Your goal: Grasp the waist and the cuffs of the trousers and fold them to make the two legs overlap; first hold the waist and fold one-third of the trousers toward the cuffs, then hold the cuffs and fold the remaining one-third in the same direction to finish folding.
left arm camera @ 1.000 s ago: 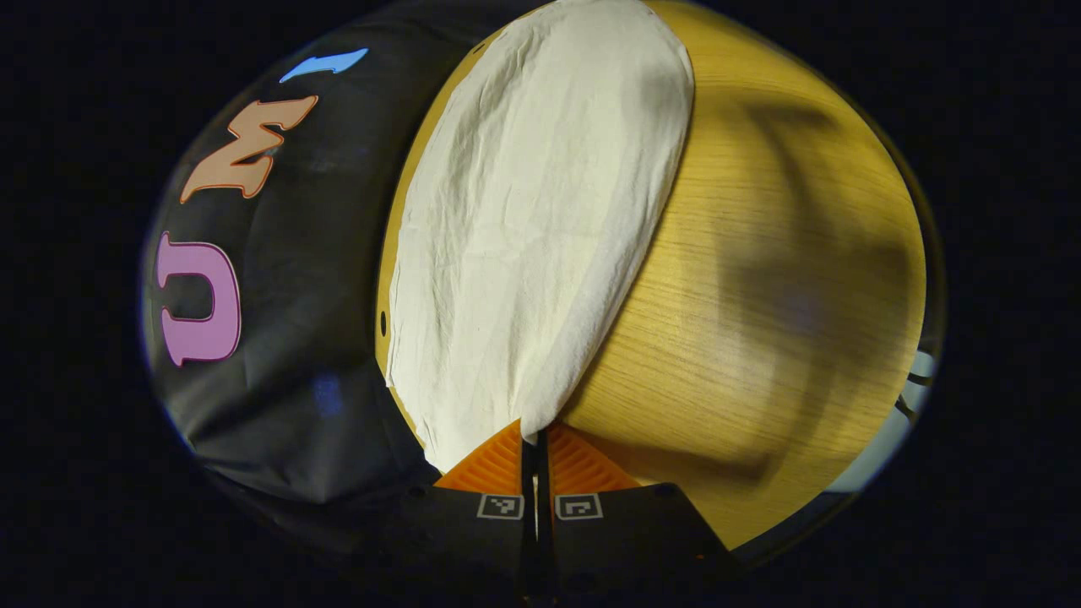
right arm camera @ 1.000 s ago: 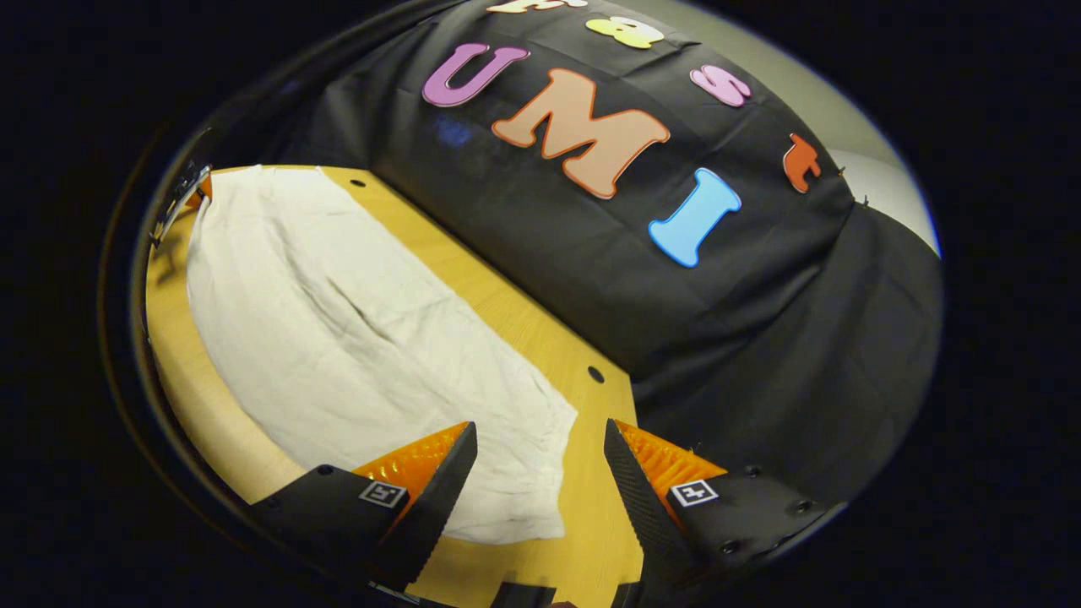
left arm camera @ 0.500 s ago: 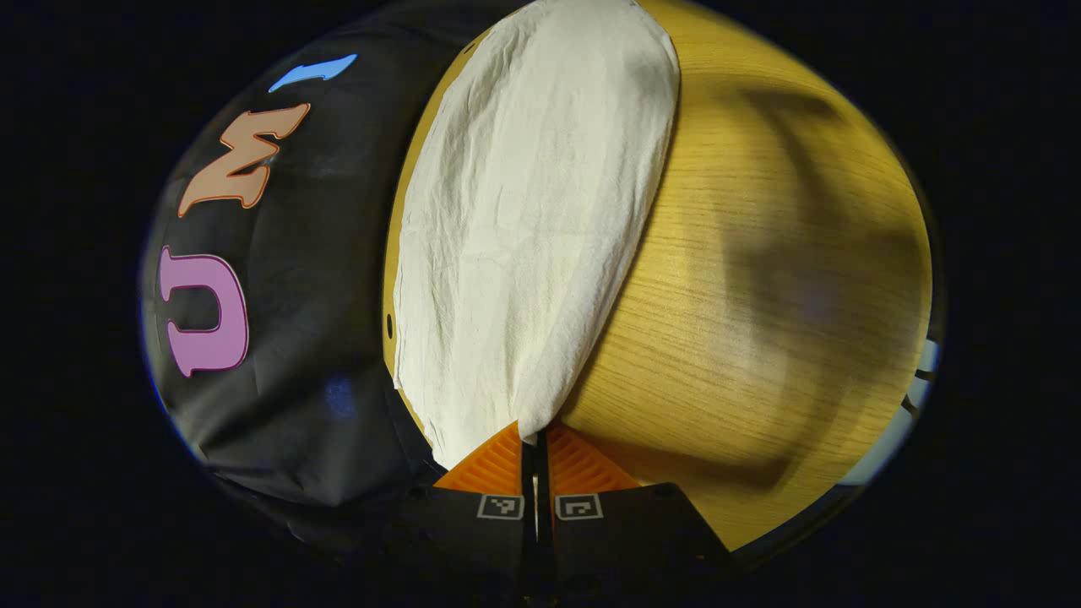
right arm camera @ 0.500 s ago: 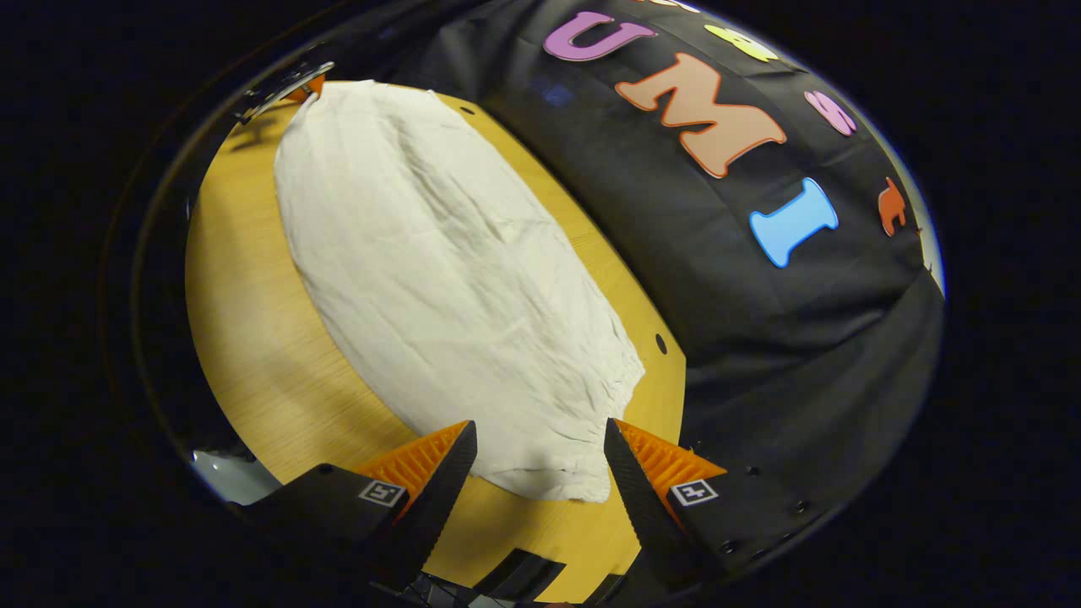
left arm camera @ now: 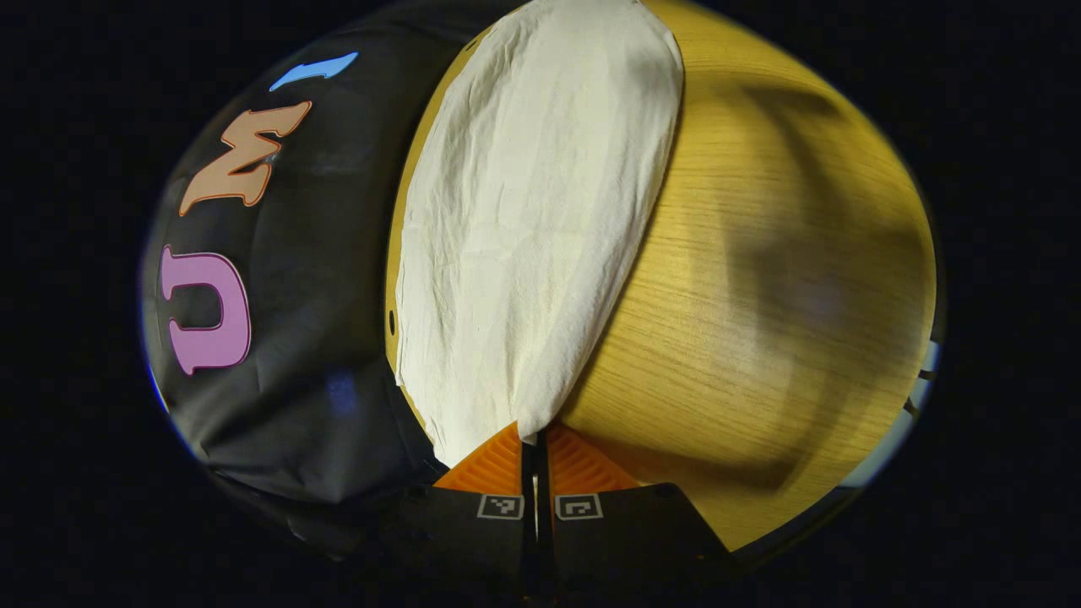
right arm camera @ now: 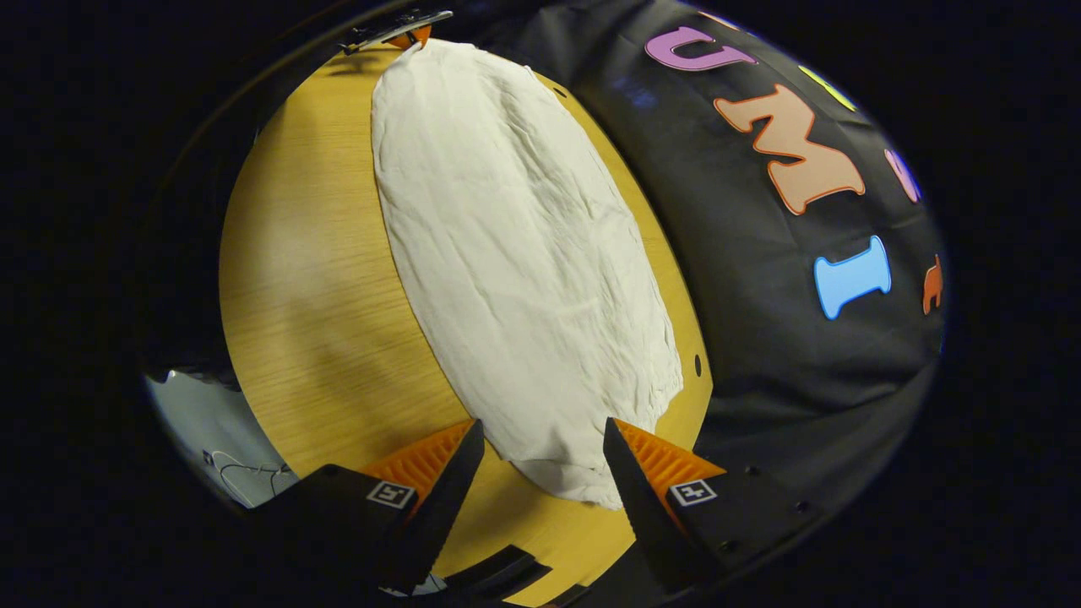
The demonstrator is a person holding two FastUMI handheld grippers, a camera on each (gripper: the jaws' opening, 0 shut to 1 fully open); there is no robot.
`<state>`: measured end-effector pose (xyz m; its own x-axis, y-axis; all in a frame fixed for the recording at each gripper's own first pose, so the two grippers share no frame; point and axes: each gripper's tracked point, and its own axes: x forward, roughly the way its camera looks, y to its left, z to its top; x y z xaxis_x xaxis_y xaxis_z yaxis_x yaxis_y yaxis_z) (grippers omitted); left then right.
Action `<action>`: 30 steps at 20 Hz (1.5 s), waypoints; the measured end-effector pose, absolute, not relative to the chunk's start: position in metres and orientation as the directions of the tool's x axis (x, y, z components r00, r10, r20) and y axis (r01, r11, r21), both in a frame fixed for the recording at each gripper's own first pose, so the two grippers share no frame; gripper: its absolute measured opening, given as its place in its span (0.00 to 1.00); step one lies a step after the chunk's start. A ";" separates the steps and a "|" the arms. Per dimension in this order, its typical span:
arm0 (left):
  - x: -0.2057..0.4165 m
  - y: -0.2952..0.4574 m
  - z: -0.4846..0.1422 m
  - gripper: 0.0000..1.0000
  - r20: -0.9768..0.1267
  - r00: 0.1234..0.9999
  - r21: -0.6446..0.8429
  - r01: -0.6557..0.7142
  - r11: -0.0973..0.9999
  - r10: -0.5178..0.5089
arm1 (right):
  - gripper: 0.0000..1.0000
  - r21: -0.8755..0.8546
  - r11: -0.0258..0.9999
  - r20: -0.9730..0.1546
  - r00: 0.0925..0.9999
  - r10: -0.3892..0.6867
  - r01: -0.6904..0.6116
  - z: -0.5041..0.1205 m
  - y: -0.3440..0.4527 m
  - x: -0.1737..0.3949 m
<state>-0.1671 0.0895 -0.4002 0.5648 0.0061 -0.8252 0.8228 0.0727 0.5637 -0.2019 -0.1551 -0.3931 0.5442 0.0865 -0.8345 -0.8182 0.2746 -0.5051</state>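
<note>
- I see open wooden table [left arm camera: 760,279] on the near side of the trousers [left arm camera: 532,219], bare wood across to the edge, with room to sweep a gripper.
- On the far side, only a thin strip of table [right arm camera: 688,338] separates the trousers [right arm camera: 524,253] from the booth's black cloth wall [right arm camera: 785,355], which is a tight passage.
- My left gripper [left arm camera: 535,446], pinched on the cloth's end, occupies that corner.
- My right gripper [right arm camera: 540,443] stands spread over the other end, wood free beneath.
</note>
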 end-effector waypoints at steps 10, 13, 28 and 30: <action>-0.168 0.089 -0.401 0.00 -0.817 0.577 0.576 0.815 0.064 0.010 | 0.38 -0.459 0.281 -0.862 0.498 0.088 -0.843 -0.424 -0.146 -0.190; -0.168 0.090 -0.402 0.00 -0.824 0.567 0.566 0.821 0.072 0.014 | 0.12 -0.472 0.280 -0.856 0.511 0.082 -0.836 -0.422 -0.149 -0.190; -0.077 0.095 -0.299 0.00 -0.639 0.756 0.764 0.602 0.231 0.142 | 0.12 -0.582 0.437 -0.700 0.696 0.160 -0.686 -0.339 -0.137 -0.089; -0.059 0.091 -0.280 0.00 -0.598 0.789 0.791 0.554 0.258 0.140 | 0.12 -0.590 0.457 -0.679 0.715 0.164 -0.665 -0.332 -0.138 -0.071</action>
